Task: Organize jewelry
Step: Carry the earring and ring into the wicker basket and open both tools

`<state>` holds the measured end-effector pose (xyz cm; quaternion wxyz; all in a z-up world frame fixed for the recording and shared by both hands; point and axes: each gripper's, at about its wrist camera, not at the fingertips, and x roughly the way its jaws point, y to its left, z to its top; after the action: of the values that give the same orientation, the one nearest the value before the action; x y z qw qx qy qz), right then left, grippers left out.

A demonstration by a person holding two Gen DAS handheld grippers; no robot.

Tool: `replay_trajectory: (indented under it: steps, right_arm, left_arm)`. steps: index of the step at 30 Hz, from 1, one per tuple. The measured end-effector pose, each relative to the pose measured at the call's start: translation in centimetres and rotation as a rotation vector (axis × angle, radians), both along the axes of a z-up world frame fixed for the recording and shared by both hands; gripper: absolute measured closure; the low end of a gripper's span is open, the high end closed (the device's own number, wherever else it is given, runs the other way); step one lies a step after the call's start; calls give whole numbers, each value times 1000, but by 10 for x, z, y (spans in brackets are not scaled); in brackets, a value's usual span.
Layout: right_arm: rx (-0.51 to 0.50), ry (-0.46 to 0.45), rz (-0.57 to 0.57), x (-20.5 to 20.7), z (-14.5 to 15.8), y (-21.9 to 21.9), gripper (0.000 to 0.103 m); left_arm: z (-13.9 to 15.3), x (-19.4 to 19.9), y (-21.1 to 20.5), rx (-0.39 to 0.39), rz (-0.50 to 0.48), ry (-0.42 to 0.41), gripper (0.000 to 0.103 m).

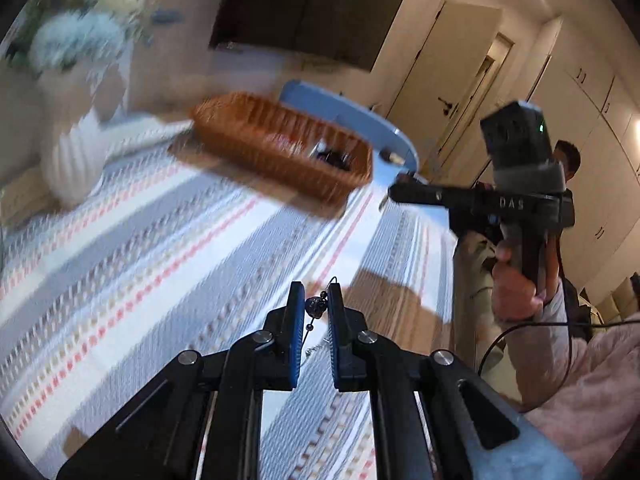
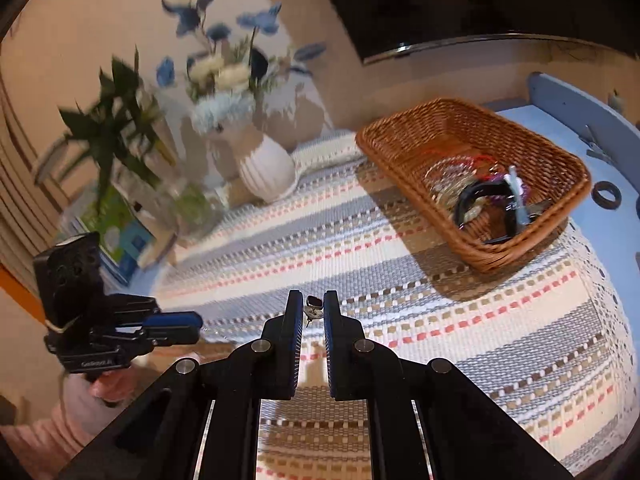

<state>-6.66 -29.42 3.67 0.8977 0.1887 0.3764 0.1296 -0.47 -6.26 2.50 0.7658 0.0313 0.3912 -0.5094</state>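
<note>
My left gripper (image 1: 317,300) is shut on a dark beaded earring (image 1: 314,307), whose hook and small beads hang between the blue pads above the striped cloth. My right gripper (image 2: 312,302) is shut on a second dark earring (image 2: 313,302) with a small metal piece under it. In the left wrist view the right gripper (image 1: 394,190) shows side-on near the basket's near end, held by a hand. In the right wrist view the left gripper (image 2: 196,322) shows at the lower left. A brown wicker basket (image 2: 400,136) holds bracelets, red cord and a black band. The same basket (image 1: 260,136) looks blurred from the left.
A white ribbed vase (image 2: 266,170) with blue and white flowers stands at the back of the striped cloth (image 2: 400,260). A glass vase of green leaves (image 2: 176,200) stands to its left. A black ring (image 2: 606,195) lies on the blue table beyond the basket. A person (image 1: 564,160) stands behind.
</note>
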Motion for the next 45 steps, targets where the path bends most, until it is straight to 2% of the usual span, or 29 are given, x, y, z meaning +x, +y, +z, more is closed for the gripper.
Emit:
replay_trajectory:
  steps: [6,12,18,21,24,28,30,31,32,33,34,36,39,42,45]
  right_arm:
    - [96,-31,-59,3,20,-53,93]
    - [118,-49,-167,35,27,-113,93]
    - [66,-24,-274,91,15,-149,93]
    - [48,4,-293,120,3,-158,93]
    - [46,43,-296,145,-11,-163,93]
    - [45,78,-300,165,-27,-170,93]
    - [42,83,-306,169,-30,-171,90]
    - [43,90,-311,170,-33,-173,87]
    - [56,100,-315,172,-35,-175,85]
    - [70,102,-316,172,-36,-176,78]
    - [89,101,-317,170,-38,-178,66]
    - [118,88,-329,161,-35,-179,60]
    - [103,73,-312,149,-24,-171,60]
    - [101,49,-281,130,-5,-153,60]
    - [51,-6,-255,99,28,-122,56]
  left_arm:
    - [37,26,-50,-46,3,-12,94]
    - [54,90,-128,-55,25,-24,94]
    - [46,154,-190,-19,83,-66,94]
    - [35,179,-208,-8,98,-52,94]
    - [26,193,-219,11,126,-72,94]
    - [13,204,-226,34,144,-89,94]
    - [8,205,-226,48,138,-96,89]
    - [6,207,-225,61,144,-83,74]
    - [5,208,-222,63,156,-69,65]
    - [5,209,-219,56,169,-64,65]
    - [7,208,-211,41,194,-63,65]
    - [11,204,-198,19,206,-53,65]
    - [25,192,-174,-11,216,-26,65]
    - [45,169,-150,-49,223,-40,65]
    - [71,128,-121,-93,242,-99,56]
